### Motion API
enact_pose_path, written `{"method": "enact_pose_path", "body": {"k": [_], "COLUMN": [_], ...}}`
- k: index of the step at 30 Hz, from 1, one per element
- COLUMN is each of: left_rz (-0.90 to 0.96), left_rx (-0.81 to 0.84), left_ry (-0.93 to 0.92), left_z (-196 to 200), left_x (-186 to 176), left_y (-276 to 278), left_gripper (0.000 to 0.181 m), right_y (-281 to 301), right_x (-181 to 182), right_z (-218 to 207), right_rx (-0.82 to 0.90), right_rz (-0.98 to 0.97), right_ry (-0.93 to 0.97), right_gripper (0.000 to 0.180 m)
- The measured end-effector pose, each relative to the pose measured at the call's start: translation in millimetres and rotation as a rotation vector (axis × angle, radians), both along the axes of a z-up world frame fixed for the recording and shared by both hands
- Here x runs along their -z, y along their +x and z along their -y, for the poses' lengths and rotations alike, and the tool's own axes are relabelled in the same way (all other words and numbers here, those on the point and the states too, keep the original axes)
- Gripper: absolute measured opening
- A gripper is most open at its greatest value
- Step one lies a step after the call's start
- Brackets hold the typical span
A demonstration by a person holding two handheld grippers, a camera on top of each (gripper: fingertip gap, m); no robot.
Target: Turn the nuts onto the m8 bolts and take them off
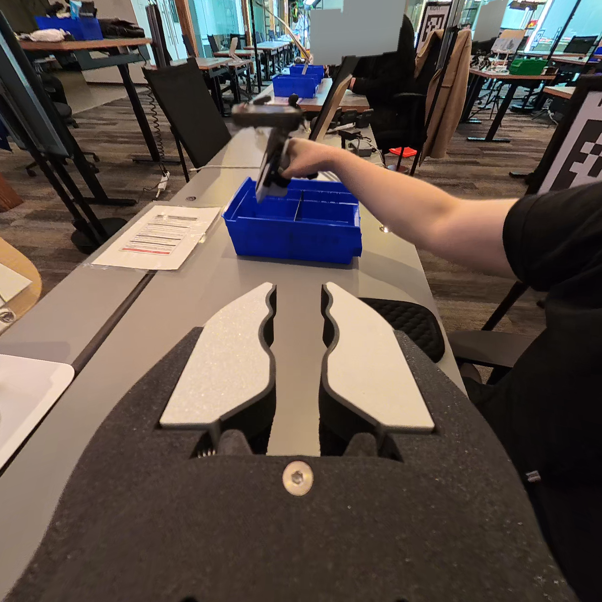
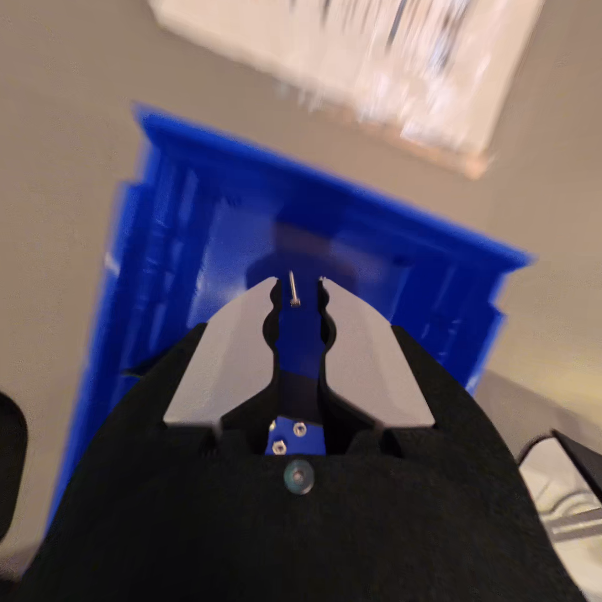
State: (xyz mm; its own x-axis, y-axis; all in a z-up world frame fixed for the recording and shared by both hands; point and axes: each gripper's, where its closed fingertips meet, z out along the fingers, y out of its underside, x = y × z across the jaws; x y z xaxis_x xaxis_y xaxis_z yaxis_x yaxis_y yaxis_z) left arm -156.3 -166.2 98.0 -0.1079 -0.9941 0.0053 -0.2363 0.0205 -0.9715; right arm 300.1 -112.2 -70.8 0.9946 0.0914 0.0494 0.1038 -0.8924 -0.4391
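My left claw (image 1: 298, 351) hangs back over the near table (image 1: 202, 309), fingers apart, holding nothing. Farther out, my right claw (image 2: 298, 286) is dipped into the blue bin (image 2: 228, 202), also parted and empty. The bolt (image 2: 293, 291) lies on the bin floor right between its tips, long axis running roughly along the fingers, I think; it's blurry. Three nuts (image 2: 286, 438) sit nearer, beneath the claw.

Left gripper (image 1: 298, 290) level, pointing forward, jaws parted, nothing between them. Right gripper (image 2: 299, 281) tipped steeply downward, jaws parted, gripped by right hand (image 1: 301, 158); bare forearm outstretched, black sleeve at upper arm.
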Motion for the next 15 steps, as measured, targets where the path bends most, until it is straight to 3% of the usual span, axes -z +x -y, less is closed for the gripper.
{"method": "enact_pose_path", "body": {"k": [4, 7, 11, 15], "left_rz": [0.056, 0.058, 0.13, 0.199], "left_rx": [-0.045, -0.123, -0.123, -0.173], "left_ry": [0.029, 0.054, -0.015, -0.07], "left_z": [-5.3, -18.6, -17.7, -18.6], "left_x": [-11.9, -11.7, -21.9, -38.3], "left_y": [-3.7, -4.7, -4.8, -13.5], "left_gripper": [0.024, 0.024, 0.02, 0.018], "right_y": [-80.2, -180.7, -289.0, -345.7], "right_x": [-144.6, -227.2, -275.8, -271.9], "right_z": [-10.9, 4.7, 25.8, 20.9], "right_rx": [-0.1, -0.31, -0.508, -0.613], "right_rz": [-0.012, -0.115, -0.305, -0.317], "right_ry": [0.648, 1.032, 1.242, 1.289], "right_gripper": [0.023, 0.04, 0.045, 0.04]}}
